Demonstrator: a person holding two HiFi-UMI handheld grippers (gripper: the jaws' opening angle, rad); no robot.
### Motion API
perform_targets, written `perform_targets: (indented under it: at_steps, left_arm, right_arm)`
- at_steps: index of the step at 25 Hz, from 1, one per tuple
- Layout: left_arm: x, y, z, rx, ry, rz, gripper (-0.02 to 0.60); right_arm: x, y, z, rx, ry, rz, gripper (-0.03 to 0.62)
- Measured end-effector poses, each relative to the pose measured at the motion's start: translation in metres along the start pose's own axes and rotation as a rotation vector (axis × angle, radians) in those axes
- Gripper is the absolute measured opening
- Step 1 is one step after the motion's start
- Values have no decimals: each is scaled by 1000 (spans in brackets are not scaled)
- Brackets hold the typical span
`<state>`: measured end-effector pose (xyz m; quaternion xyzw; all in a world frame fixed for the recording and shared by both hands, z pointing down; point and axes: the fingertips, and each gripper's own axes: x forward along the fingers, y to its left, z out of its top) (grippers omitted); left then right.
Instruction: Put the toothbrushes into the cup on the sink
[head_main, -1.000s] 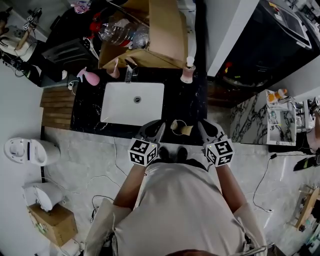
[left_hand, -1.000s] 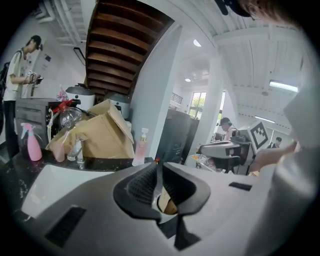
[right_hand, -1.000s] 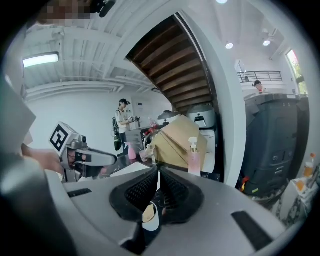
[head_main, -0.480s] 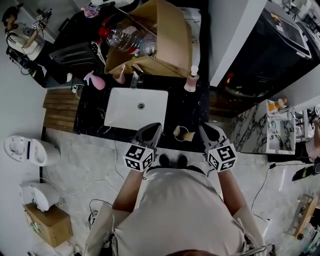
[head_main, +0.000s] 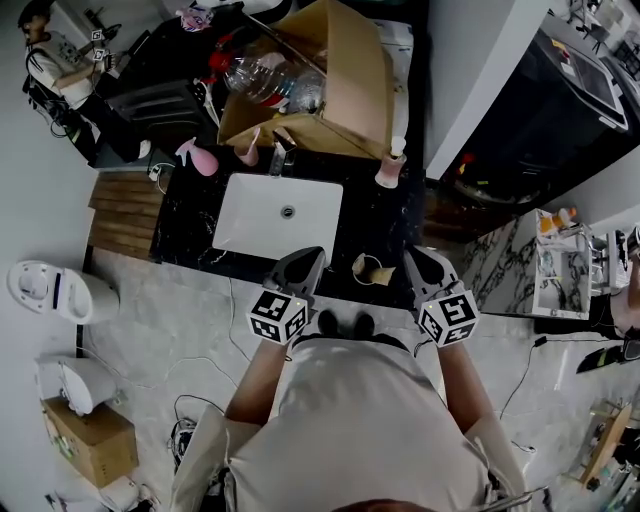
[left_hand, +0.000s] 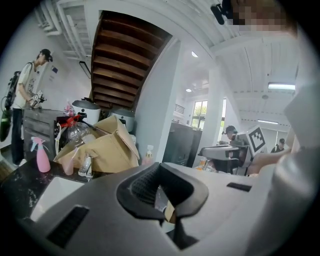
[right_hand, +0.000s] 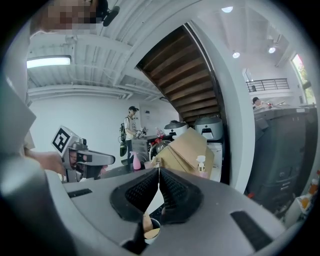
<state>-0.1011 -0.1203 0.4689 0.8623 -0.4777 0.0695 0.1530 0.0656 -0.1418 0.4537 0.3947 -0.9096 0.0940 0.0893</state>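
A small cup (head_main: 369, 271) stands on the black counter near its front edge, to the right of the white basin (head_main: 285, 215). Tan sticks that look like toothbrush handles rest inside it. My left gripper (head_main: 303, 261) hovers over the counter's front edge just left of the cup, shut and empty. My right gripper (head_main: 421, 258) is just right of the cup, also shut with nothing in it. In the right gripper view the cup (right_hand: 150, 232) shows below the closed right gripper (right_hand: 159, 172). In the left gripper view a sliver of the cup (left_hand: 169, 212) shows behind the closed left gripper (left_hand: 160, 169).
A cardboard box (head_main: 325, 85) holding a clear plastic bottle sits behind the faucet (head_main: 279, 152). A pink spray bottle (head_main: 200, 157) stands at the back left, a pump bottle (head_main: 391, 169) at the back right. A person (head_main: 55, 75) stands far left.
The left gripper's jaws have closed from a small gap. Both grippers stay beside the cup; the view has drifted slightly.
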Motion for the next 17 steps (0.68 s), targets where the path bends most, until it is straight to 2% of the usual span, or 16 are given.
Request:
perform_targets:
  at_steps: [17]
  left_arm:
    - [5,-4,-1,-9,-5,-7,8]
  right_arm:
    - [0,-3,-6,9,5,7,34]
